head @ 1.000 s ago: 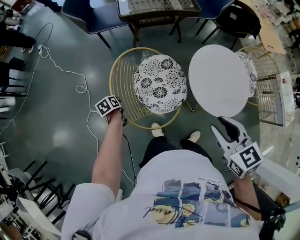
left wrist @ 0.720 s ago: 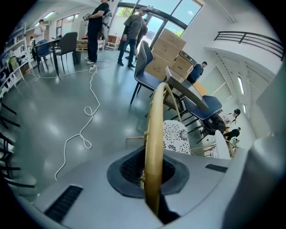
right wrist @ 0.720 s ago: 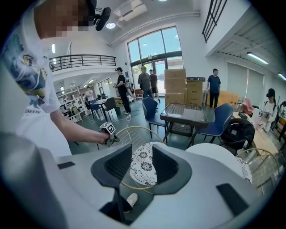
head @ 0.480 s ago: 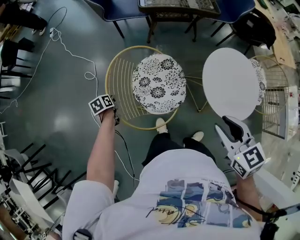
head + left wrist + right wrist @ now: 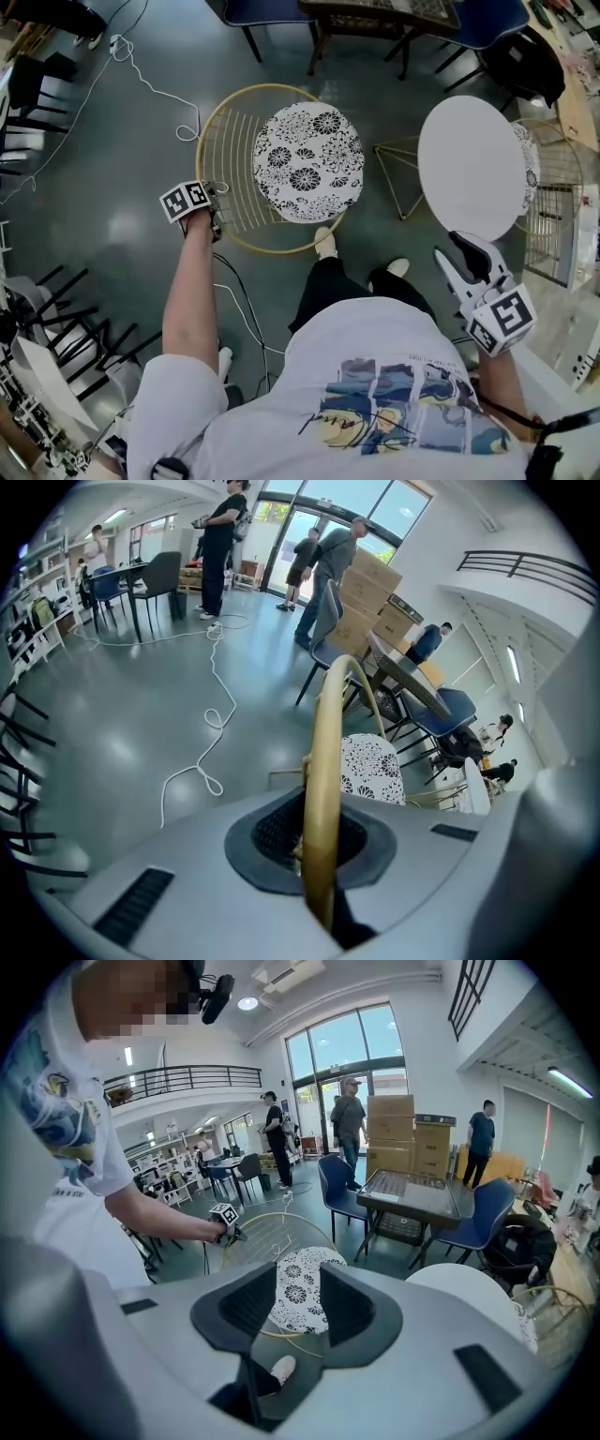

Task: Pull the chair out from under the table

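The chair has a gold wire frame [image 5: 214,122] and a black-and-white floral cushion [image 5: 307,164]. It stands to the left of the round white table [image 5: 473,169], apart from it. My left gripper [image 5: 214,223] is shut on the gold rim of the chair's back; in the left gripper view that rim [image 5: 325,761] runs up between the pads of the left gripper [image 5: 314,841]. My right gripper [image 5: 466,255] hangs open near the table's front edge, holding nothing. In the right gripper view, the cushion [image 5: 298,1288] shows through the gap of the right gripper [image 5: 286,1309].
A second gold wire chair [image 5: 548,178] sits tucked at the table's right side. The table's gold legs [image 5: 398,178] show beside the pulled chair. A white cable [image 5: 141,75] trails over the floor at left. Blue chairs and a dark table [image 5: 375,14] stand behind. Black frames [image 5: 56,328] lie lower left.
My left gripper has moved left with the chair's rim in it. The chair has slid away from the white table, and the gap between them has widened. The right gripper shifted slightly.
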`<move>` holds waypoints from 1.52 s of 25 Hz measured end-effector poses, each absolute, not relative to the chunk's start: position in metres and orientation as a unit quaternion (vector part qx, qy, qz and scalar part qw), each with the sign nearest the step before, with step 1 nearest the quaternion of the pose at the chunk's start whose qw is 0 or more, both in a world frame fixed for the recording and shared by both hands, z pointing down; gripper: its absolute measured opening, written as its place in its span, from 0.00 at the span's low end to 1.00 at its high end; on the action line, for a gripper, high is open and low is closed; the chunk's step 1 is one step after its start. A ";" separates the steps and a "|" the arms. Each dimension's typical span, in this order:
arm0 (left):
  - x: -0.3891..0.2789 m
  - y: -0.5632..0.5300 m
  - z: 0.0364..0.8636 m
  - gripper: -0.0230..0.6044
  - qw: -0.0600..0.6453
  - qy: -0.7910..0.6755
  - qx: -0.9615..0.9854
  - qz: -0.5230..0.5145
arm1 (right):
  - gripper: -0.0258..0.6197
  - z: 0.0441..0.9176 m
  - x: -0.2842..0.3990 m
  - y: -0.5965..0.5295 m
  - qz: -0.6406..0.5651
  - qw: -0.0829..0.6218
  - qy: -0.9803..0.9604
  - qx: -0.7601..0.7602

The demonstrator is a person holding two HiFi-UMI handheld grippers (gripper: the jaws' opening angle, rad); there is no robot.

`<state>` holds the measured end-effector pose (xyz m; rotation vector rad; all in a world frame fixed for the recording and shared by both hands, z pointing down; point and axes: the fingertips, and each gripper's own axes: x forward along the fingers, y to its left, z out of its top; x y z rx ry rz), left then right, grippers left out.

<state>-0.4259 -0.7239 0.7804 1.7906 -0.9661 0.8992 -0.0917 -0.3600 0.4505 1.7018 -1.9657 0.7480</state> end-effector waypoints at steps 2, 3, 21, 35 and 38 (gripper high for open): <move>-0.428 -0.728 0.782 0.05 0.440 -0.391 0.722 0.363 | 0.25 0.453 -0.090 -0.359 0.270 0.218 -0.712 0.611; -0.430 -0.731 0.782 0.05 0.439 -0.391 0.723 0.364 | 0.25 0.454 -0.088 -0.358 0.271 0.219 -0.712 0.610; -0.464 -0.754 0.783 0.05 0.413 -0.390 0.722 0.395 | 0.25 0.471 -0.079 -0.341 0.286 0.224 -0.707 0.607; -0.475 -0.718 0.679 0.25 0.192 -0.535 0.722 0.395 | 0.25 0.473 -0.031 -0.296 0.253 0.192 -0.738 0.595; -0.468 -0.679 0.634 0.25 0.173 -0.559 0.732 0.350 | 0.25 0.468 -0.016 -0.279 0.237 0.184 -0.754 0.584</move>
